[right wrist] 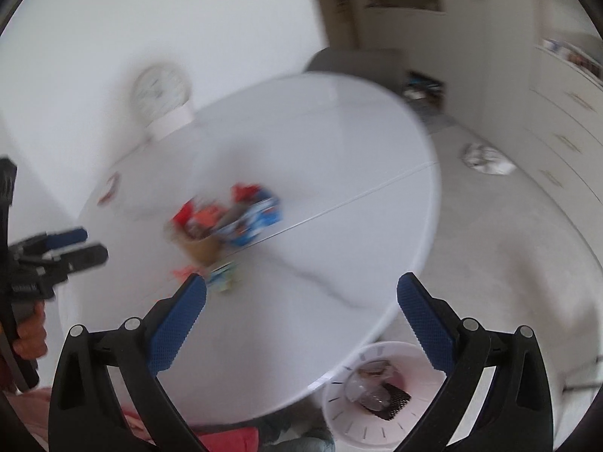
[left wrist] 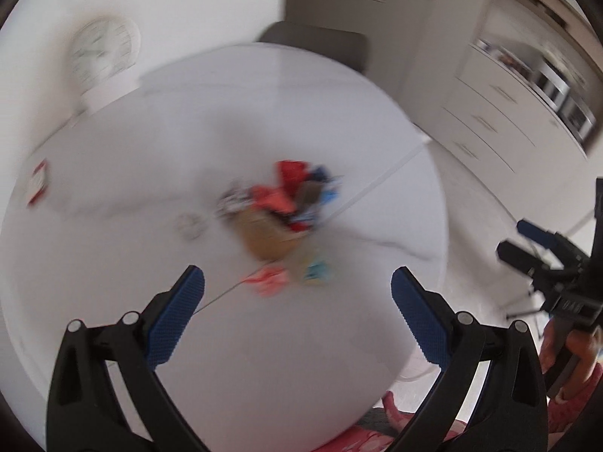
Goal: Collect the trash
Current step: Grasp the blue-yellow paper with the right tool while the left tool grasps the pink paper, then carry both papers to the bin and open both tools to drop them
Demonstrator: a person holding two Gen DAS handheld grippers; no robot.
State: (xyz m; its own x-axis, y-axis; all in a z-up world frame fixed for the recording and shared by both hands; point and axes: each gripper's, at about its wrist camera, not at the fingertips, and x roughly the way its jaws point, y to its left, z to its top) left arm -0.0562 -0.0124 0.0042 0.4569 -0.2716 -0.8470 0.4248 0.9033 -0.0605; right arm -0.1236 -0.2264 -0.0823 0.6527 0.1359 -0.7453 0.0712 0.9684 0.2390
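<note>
Trash pile (left wrist: 286,207) blurred w/ motion, both tongs (left wrist: 297,301) (right wrist: 301,309) wide apart

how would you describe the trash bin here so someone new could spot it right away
Start at the round white table; its near edge overhangs the floor on the right side. Tucked just below that edge stands the trash bin, a white slotted basket already holding crumpled wrappers, unlike the brown basket sitting on the tabletop.
</note>
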